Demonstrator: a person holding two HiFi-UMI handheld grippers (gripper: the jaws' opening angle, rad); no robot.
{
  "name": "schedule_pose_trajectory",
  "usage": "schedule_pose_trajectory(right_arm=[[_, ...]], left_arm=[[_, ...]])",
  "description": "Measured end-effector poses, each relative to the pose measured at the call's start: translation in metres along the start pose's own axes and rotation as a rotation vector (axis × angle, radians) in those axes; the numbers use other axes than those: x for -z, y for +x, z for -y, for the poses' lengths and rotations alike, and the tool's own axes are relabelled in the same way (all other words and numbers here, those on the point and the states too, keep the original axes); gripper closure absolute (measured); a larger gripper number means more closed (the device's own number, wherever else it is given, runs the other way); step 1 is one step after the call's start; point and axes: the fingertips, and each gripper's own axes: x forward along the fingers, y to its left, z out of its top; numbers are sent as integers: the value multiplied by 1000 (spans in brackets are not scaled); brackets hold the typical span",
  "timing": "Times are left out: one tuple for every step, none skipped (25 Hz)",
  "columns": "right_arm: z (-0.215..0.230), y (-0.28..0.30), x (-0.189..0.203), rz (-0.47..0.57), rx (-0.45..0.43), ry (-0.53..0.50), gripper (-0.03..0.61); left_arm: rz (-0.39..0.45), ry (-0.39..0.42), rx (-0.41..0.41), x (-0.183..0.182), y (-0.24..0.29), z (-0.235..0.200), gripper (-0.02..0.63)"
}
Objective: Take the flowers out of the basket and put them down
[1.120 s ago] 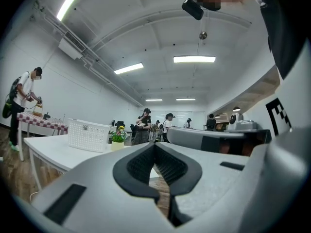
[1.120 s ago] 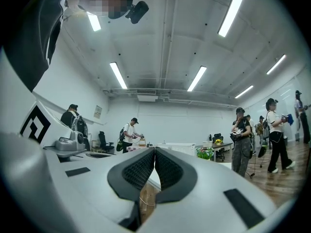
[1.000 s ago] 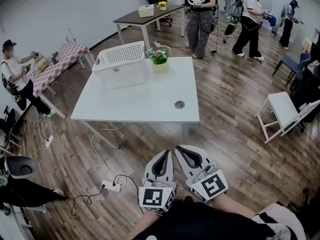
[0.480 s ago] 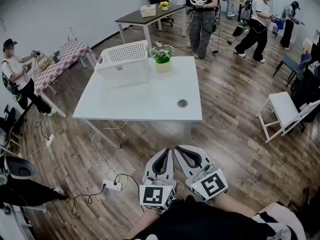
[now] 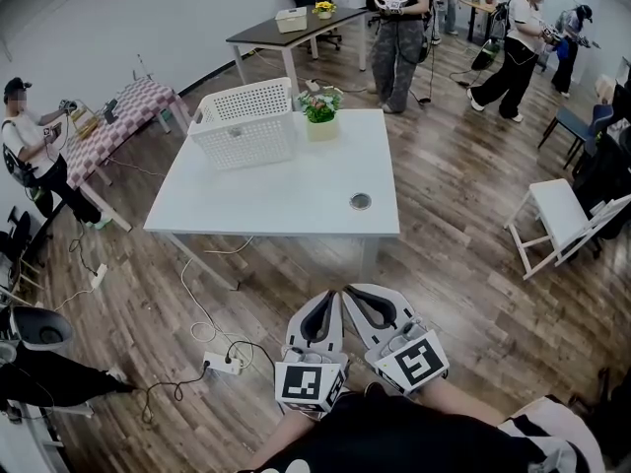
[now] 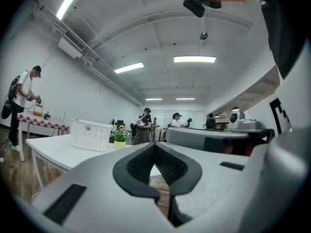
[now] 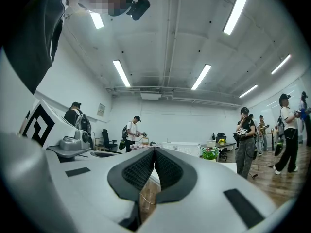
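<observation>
- Grey shells with black ribbed pads: the left gripper [image 5: 331, 302] and right gripper [image 5: 352, 295] are held low and close to the body. They sit side by side, tips nearly touching each other, and point toward the table [image 5: 276, 200].
- Each gripper's own view shows its pads pressed together at the tips, with nothing between them.
- Both grippers hang over the wooden floor [image 5: 444, 215], well short of the table's near edge.
- A white power strip [image 5: 219, 366] and its loose cable lie on the floor to the left.
- The white table is bare except for a small round fitting [image 5: 360, 201] near its right side and the things at its far edge.
- At that far edge the flowers [image 5: 317, 106] stand upright in a pale pot [image 5: 319, 129], just beside the white basket [image 5: 246, 124] and outside it.
- The gripper views look level across the table and add what the head view lacks: a white ceiling with strip lights [image 6: 194, 59].
- A white chair [image 5: 557, 227] stands to the right.
- Farther off are a dark table [image 5: 286, 33] and several people.
</observation>
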Motion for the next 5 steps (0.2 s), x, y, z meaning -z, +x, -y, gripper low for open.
schedule_pose_trajectory(right_arm=[[-1,0,0,0,0,-1,560],[-2,1,0,0,0,-3,560],[-4,2,0,0,-1,-4,560],[-5,2,-1,1,-2,-5,560],[-6,3,-1,1,-2,-7,560]], left_arm=[[-3,1,-1,1,-1,-1,614],[-5,2,-3,1,-2,-2,614],[-6,3,-5,1,-3,-4,614],[-6,4,-7,0,-4,-5,614],[-6,5,-8,0,-5,-6,614]])
